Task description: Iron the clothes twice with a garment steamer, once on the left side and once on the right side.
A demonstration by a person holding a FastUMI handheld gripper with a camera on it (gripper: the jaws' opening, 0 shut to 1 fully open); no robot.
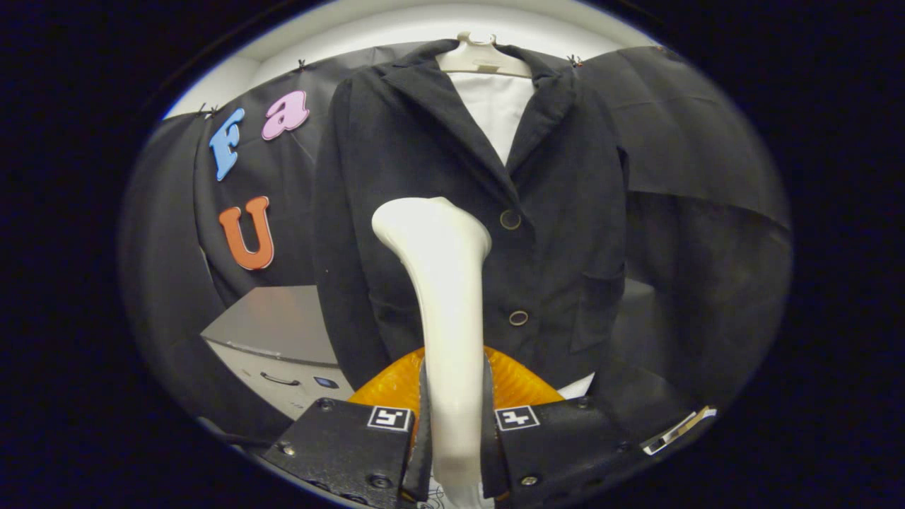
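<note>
Between the gripper's (452,431) two fingers, a white plastic garment steamer (442,297) is being pinched by its handle, both fingers pressing on it. Its flared head is pointing at the near-centre front of the black buttoned jacket (424,155), which is hanging on a white hanger (481,60) just beyond, probably so steam reaches the cloth.

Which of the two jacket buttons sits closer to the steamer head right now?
The upper button, level with the steamer head held in the claw; the lower button sits beside its neck.

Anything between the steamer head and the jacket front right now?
Nothing shows between them in the gripper view: the gripper grips the steamer, its head against the jacket.
</note>
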